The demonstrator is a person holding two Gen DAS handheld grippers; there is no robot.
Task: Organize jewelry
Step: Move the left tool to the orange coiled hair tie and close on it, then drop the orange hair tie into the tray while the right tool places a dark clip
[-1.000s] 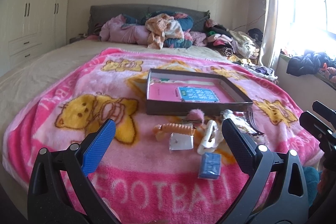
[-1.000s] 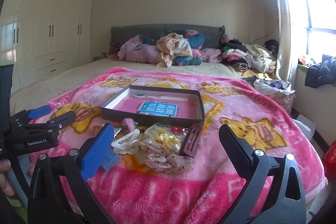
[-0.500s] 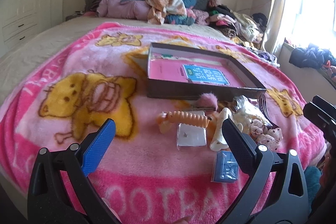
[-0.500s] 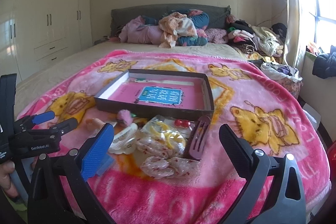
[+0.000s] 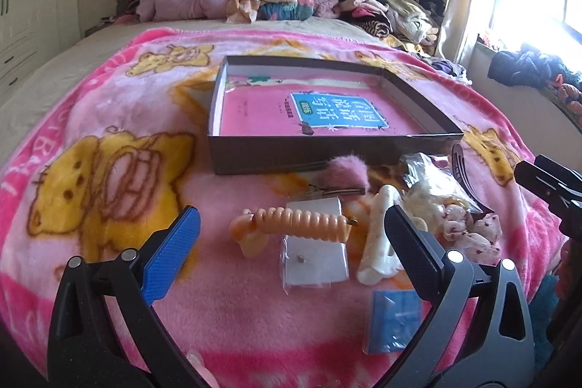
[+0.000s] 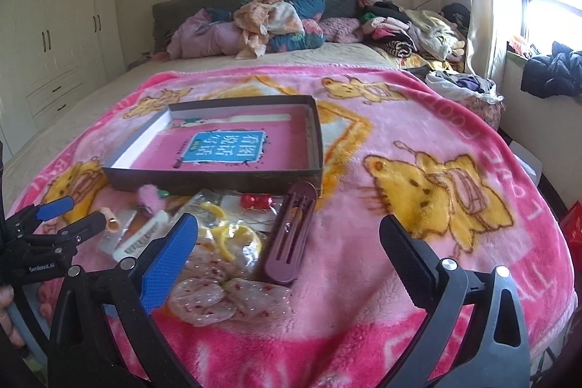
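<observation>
Nothing has yet been put away: the shallow dark box (image 5: 327, 151) on the pink blanket (image 5: 109, 119) holds only a pink booklet (image 5: 309, 113), and the whole pile of accessories lies loose just in front of the box's near wall. The step in hand is judged to be the approach for a first pick.

The left gripper (image 5: 291, 239) is held low over the pile with its jaws spread wide and nothing between them. Framed between them, in front of the box, are an orange spiral hair clip (image 5: 298, 224), a small clear packet (image 5: 314, 264) touching the clip's near side, and a cream claw clip (image 5: 378, 242) beside the packet. A blue packet (image 5: 394, 320) lies nearer the camera, and a pink pompom clip (image 5: 345, 171) rests against the box wall.

The right gripper (image 6: 289, 250) is also empty, jaws spread – it hangs over the right part of the pile, where a maroon hair clip (image 6: 291, 235) leans toward the box's near right corner, with bagged yellow rings (image 6: 232, 235) and speckled bagged pieces (image 6: 225, 300) next to it, and red beads (image 6: 256, 200) close to the box wall.

The next move is judged to call for one piece to be singled out – the spiral clip seems best placed for the left jaws – with a descent that closes on it without catching the packet it touches; the soft blanket may let thin packets sink and resist pinching
</observation>
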